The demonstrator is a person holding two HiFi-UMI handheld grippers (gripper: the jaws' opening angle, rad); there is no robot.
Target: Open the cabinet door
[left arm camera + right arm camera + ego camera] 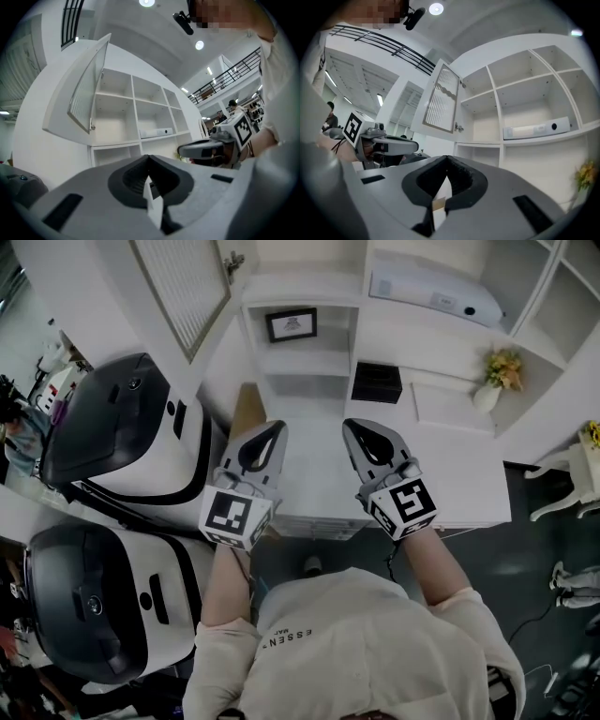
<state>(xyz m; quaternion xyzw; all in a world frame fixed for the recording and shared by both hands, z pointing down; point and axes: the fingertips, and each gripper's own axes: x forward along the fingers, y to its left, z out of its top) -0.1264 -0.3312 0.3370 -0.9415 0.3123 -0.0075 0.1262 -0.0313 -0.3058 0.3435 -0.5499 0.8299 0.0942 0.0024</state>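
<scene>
The white cabinet door with a ribbed glass panel stands swung open at the upper left of the shelving, its small knob at the free edge. In the left gripper view the door hangs well ahead and above; in the right gripper view the same door shows with its knob. My left gripper is shut and empty, held over the white counter below the door. My right gripper is beside it, jaws together with nothing in them. Neither touches the door.
Open shelves hold a framed picture, a black box, a long white device and a vase of yellow flowers. Two large black-and-white machines stand at the left. The white counter runs below the shelves.
</scene>
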